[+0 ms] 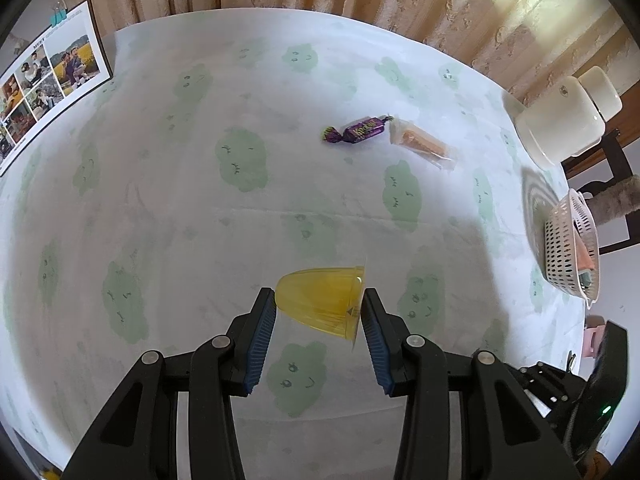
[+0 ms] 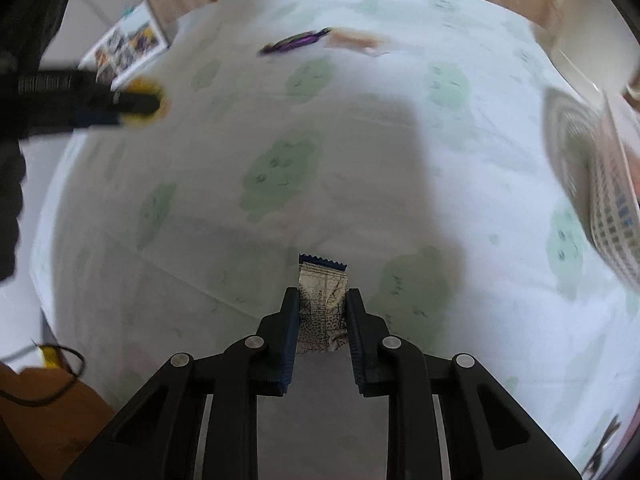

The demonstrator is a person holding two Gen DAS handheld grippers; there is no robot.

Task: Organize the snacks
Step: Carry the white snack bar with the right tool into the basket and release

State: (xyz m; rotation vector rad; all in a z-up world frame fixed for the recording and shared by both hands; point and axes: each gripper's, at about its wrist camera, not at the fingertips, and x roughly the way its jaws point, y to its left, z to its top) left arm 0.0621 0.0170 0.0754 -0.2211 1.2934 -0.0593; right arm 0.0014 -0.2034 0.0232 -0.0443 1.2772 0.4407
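Photo sheet (image 1: 48,80): upper left of the left wrist view, flat at the table's edge; no part of the sorting, as far as I can judge.
Left gripper (image 1: 319,306): lower centre of its view, fingers clamped on the yellow jelly cup (image 1: 320,298), one pad on its domed base, the other on the lidded rim. The cup is held sideways, clear of the cloth, probably so it can be carried over.
Tablecloth (image 1: 160,200): white with green cloud faces, covering the table.
Purple wrapped candy (image 1: 358,130): right of centre, upper half, lying on the cloth and touching the end of the clear-wrapped orange wafer (image 1: 422,146); both look not yet gathered.
White canister (image 1: 560,120): upper right, near the table edge.
White perforated basket (image 1: 568,248): right edge, already holding some packets, so likely where the snacks go.
Right gripper (image 2: 323,306): lower centre of its own view, fingers closed tight on a patterned snack packet (image 2: 322,304) with a blue serrated end, pinched across its width, seemingly for the same trip.
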